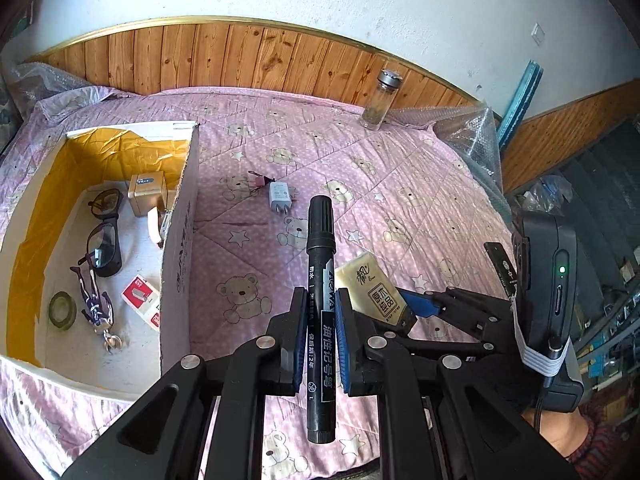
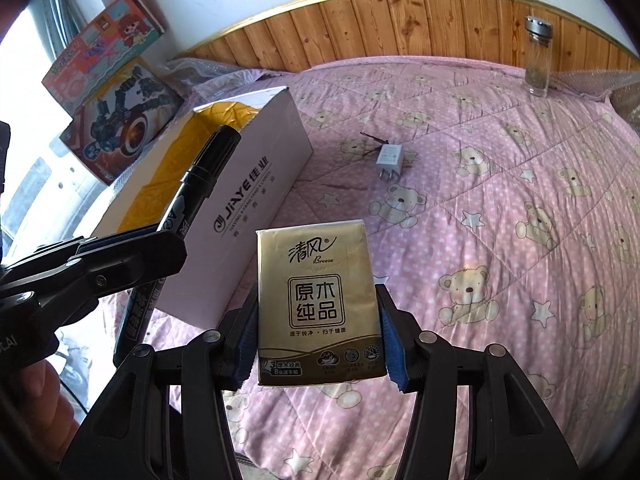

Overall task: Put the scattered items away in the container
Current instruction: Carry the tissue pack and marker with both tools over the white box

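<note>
Left wrist view: the left gripper (image 1: 322, 320) is clamping a black marker (image 1: 320, 280) between nearly closed blue pads, cap pointing forward, just right of the box (image 1: 178, 248). Only this view is showing the box interior, holding glasses (image 1: 105, 232), a gold carton (image 1: 147, 196), a tape roll (image 1: 62, 310), a figurine keychain (image 1: 95, 304) and a red-and-white packet (image 1: 140, 292). A charger (image 1: 280, 196) is lying on the quilt (image 1: 400, 184) right of the box, a clip (image 1: 262, 179) touching it. The right gripper (image 1: 404, 306) is partly hiding the tissue pack (image 1: 372, 292).

Right wrist view: the right gripper (image 2: 318, 340) is gripping the tissue pack (image 2: 318, 308) by its sides, jaws about pack-wide, right of the box (image 2: 240, 204). Only here are toy boxes (image 2: 112, 92) appearing behind the box. The box interior is hidden. The marker (image 2: 200, 176) is crossing the box's rim, its lower end cut off behind the left gripper (image 2: 160, 240). A jar (image 2: 538, 56) is standing far right.
</note>
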